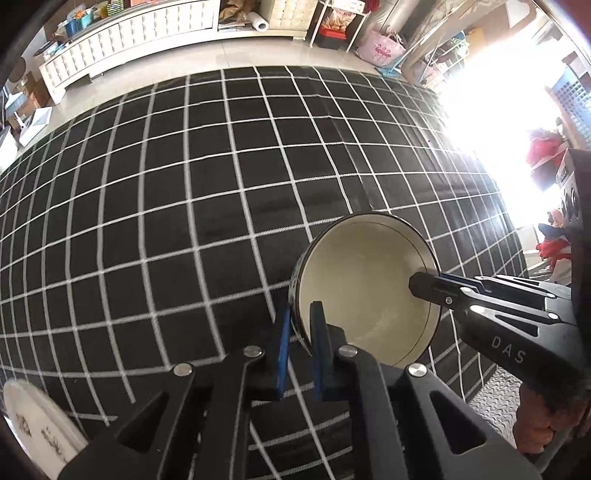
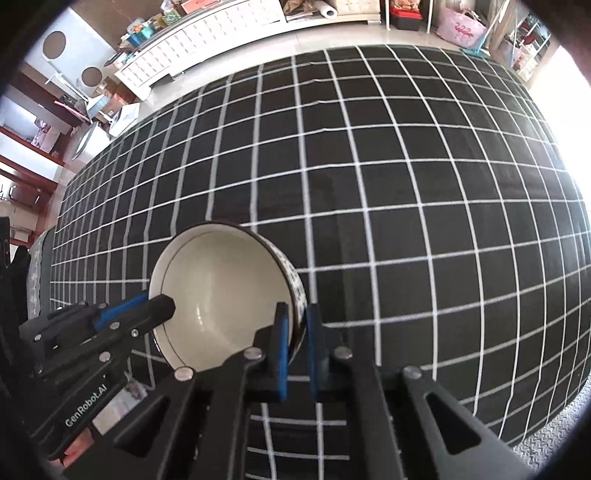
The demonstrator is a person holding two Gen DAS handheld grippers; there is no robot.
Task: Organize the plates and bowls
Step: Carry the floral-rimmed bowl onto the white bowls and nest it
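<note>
Both grippers' fingers (image 1: 317,321) — clamped on bowl (image 1: 362,280)

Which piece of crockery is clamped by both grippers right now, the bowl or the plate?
The cream bowl: the left gripper and right gripper pinch opposite sides of its rim. The patterned plate lies untouched at the cloth's near edge.

Home living room: long white tufted low cabinet (image 1: 125,48) along wall, pink flamingo-print bag (image 1: 380,50) on glossy tiled floor (image 1: 229,55), cluttered wire shelves (image 1: 340,22).
</note>
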